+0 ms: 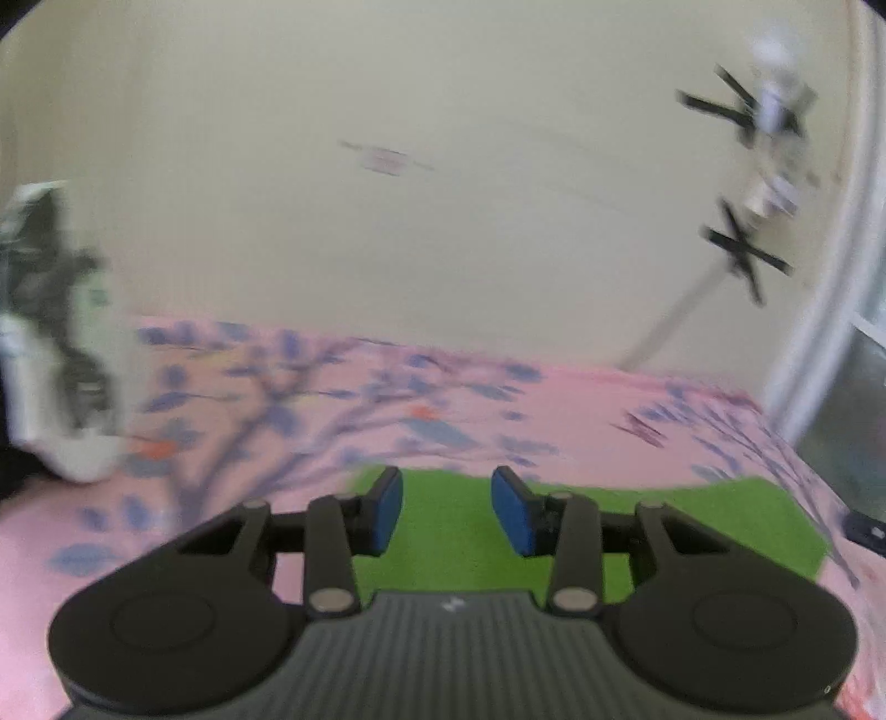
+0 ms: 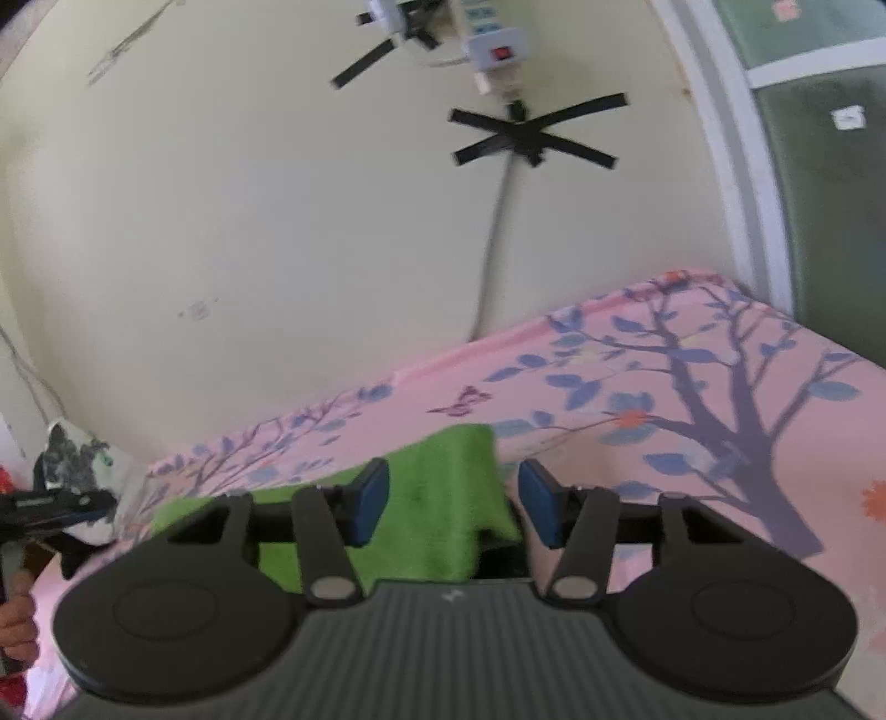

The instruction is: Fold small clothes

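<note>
A green cloth (image 1: 664, 526) lies flat on the pink flowered bedsheet (image 1: 249, 399). My left gripper (image 1: 447, 509) is open above its left part, with nothing between the blue pads (image 1: 387, 512). In the right wrist view the green cloth (image 2: 437, 498) lies with one corner raised and folded over. My right gripper (image 2: 453, 507) is open around that raised part, with the cloth between the pads (image 2: 540, 509) but not pinched. The left gripper (image 2: 39, 509) shows at the left edge of the right wrist view.
A cream wall (image 2: 277, 221) backs the bed, with a power strip (image 2: 487, 39), black tape crosses (image 2: 531, 135) and a cable. A white and black patterned bag (image 1: 55, 343) stands at the left. A window frame (image 2: 747, 166) is at the right. A dark object (image 1: 864, 529) lies at the bed's right edge.
</note>
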Demonstrator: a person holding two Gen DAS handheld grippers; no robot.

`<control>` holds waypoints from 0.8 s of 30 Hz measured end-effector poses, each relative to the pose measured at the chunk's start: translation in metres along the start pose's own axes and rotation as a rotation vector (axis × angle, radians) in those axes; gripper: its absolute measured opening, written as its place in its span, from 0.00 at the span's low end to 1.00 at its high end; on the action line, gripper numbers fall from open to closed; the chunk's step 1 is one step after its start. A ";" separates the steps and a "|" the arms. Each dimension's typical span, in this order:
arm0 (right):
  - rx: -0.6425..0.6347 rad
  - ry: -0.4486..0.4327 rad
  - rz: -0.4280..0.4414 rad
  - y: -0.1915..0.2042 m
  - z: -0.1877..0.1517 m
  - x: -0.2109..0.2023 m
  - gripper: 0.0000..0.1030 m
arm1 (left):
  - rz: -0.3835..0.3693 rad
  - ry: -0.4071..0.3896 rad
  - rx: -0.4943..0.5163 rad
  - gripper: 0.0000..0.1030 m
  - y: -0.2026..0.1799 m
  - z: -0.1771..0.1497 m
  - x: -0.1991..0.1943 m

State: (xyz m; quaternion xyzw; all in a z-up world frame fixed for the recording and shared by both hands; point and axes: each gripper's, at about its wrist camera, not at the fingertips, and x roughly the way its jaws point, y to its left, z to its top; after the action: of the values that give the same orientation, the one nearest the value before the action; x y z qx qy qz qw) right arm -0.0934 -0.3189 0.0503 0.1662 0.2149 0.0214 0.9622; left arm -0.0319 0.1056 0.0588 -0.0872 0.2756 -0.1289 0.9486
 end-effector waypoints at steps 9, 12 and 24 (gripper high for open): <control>0.081 0.189 -0.057 -0.026 -0.018 0.017 0.44 | -0.004 0.129 0.145 0.35 -0.030 -0.041 0.044; 0.081 0.099 -0.041 -0.026 -0.005 -0.013 0.54 | -0.050 0.106 0.040 0.37 -0.012 -0.029 0.022; 0.123 0.303 0.319 0.068 0.009 0.108 0.52 | -0.047 0.184 -0.037 0.21 -0.007 -0.007 0.083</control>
State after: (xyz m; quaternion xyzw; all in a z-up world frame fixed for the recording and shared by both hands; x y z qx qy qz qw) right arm 0.0105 -0.2455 0.0359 0.2515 0.3288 0.1849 0.8913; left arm 0.0309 0.0742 0.0132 -0.0989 0.3620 -0.1533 0.9142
